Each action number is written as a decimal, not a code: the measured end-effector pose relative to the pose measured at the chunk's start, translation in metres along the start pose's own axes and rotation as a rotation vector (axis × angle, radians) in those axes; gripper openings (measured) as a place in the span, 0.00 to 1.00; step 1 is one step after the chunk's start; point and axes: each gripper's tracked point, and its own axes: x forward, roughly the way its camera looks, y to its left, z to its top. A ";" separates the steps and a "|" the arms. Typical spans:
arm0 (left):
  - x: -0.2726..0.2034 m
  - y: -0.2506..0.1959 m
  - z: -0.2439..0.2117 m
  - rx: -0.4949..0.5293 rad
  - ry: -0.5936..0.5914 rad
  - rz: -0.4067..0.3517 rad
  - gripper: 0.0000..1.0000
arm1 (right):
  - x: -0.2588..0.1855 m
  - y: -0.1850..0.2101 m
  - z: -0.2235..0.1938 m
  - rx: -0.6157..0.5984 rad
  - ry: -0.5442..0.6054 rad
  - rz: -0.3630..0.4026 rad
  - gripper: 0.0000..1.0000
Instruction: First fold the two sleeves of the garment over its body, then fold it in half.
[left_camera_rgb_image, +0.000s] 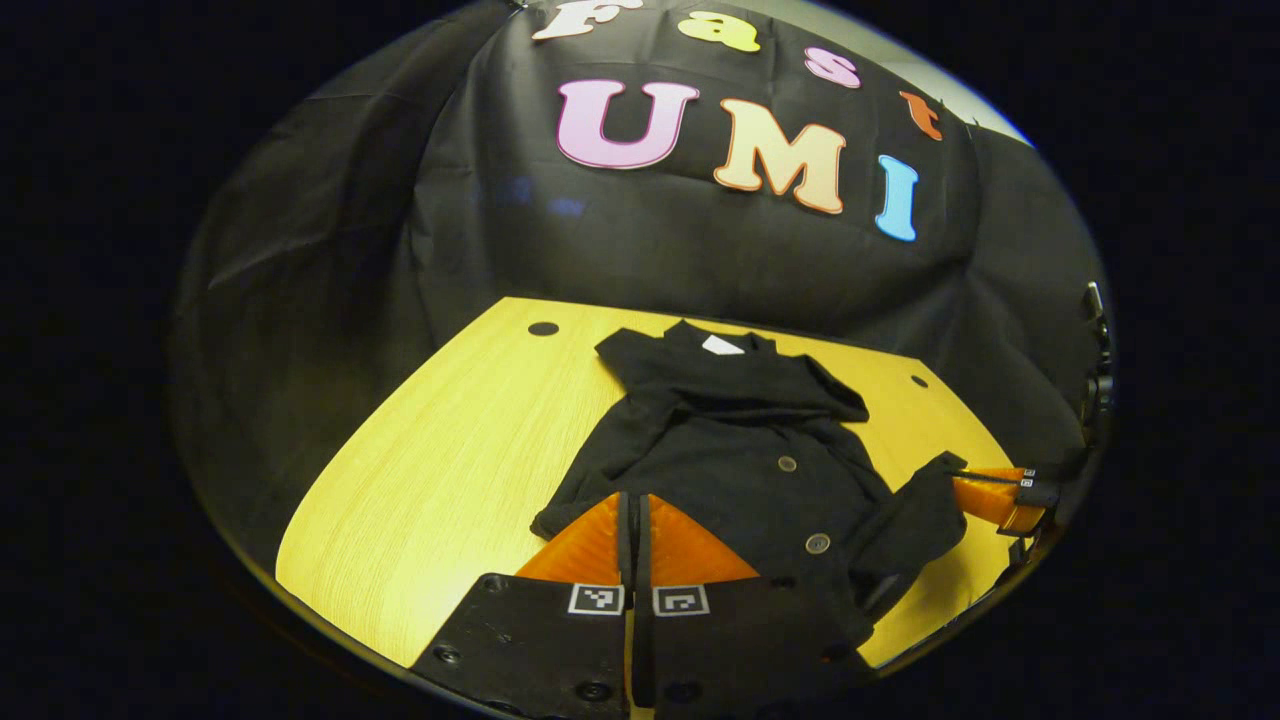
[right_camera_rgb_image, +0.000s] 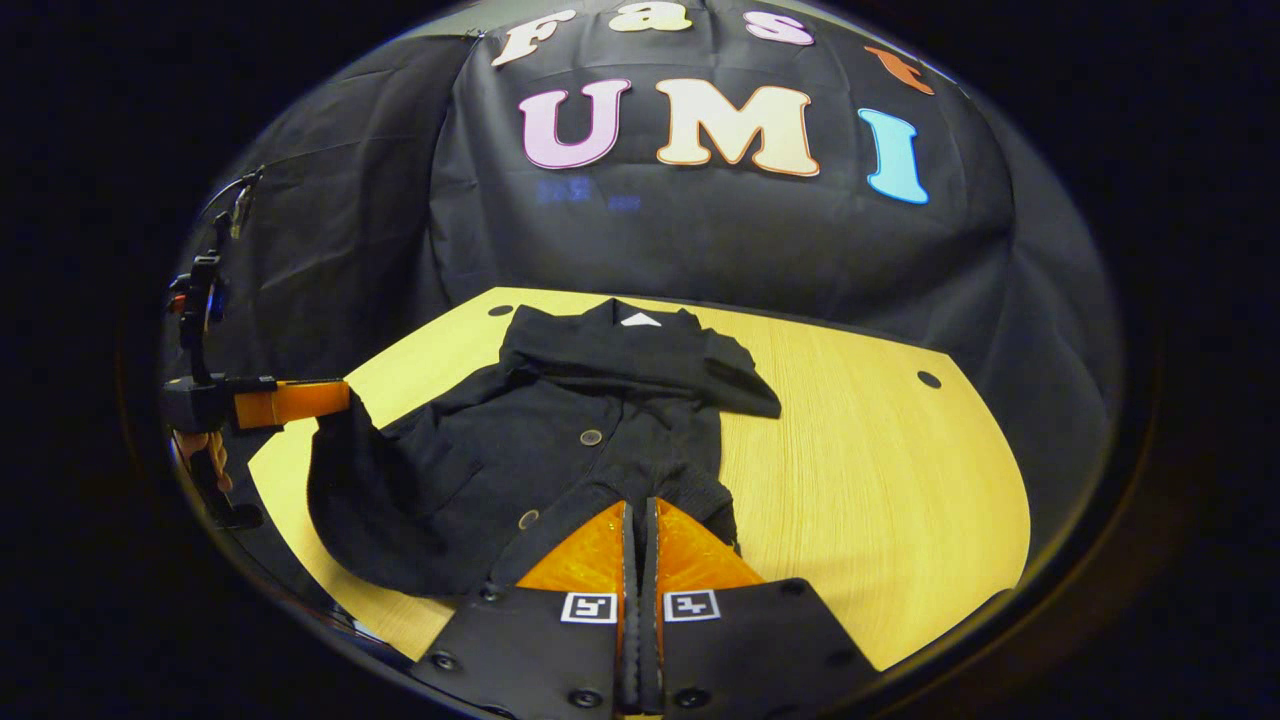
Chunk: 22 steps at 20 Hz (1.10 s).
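A black buttoned garment (left_camera_rgb_image: 740, 450) (right_camera_rgb_image: 560, 420) lies on the yellow wooden table (left_camera_rgb_image: 450, 450), collar and white label at the far end. Its sleeves lie folded across the chest. My left gripper (left_camera_rgb_image: 635, 500) is shut on the near hem at one corner. In the right gripper view the left gripper (right_camera_rgb_image: 340, 398) holds that corner raised off the table. My right gripper (right_camera_rgb_image: 640, 505) is shut on the hem at the other corner. The left gripper view shows the right gripper (left_camera_rgb_image: 958, 485) with the cloth lifted in it.
The table (right_camera_rgb_image: 880, 470) has bare wood on both sides of the garment and small round holes (left_camera_rgb_image: 543, 328) (right_camera_rgb_image: 929, 379) near its far corners. Black cloth walls the booth behind it. A hand (right_camera_rgb_image: 200, 445) holds the left gripper at the table's edge.
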 end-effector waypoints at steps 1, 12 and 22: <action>0.003 -0.001 0.007 0.002 -0.017 0.008 0.00 | 0.003 -0.004 0.004 -0.006 -0.003 0.001 0.03; 0.060 -0.010 0.082 0.026 -0.103 -0.019 0.00 | 0.033 -0.033 0.080 0.013 -0.080 -0.063 0.03; 0.132 -0.008 0.157 0.040 -0.213 -0.054 0.00 | 0.089 -0.059 0.176 0.008 -0.152 -0.142 0.02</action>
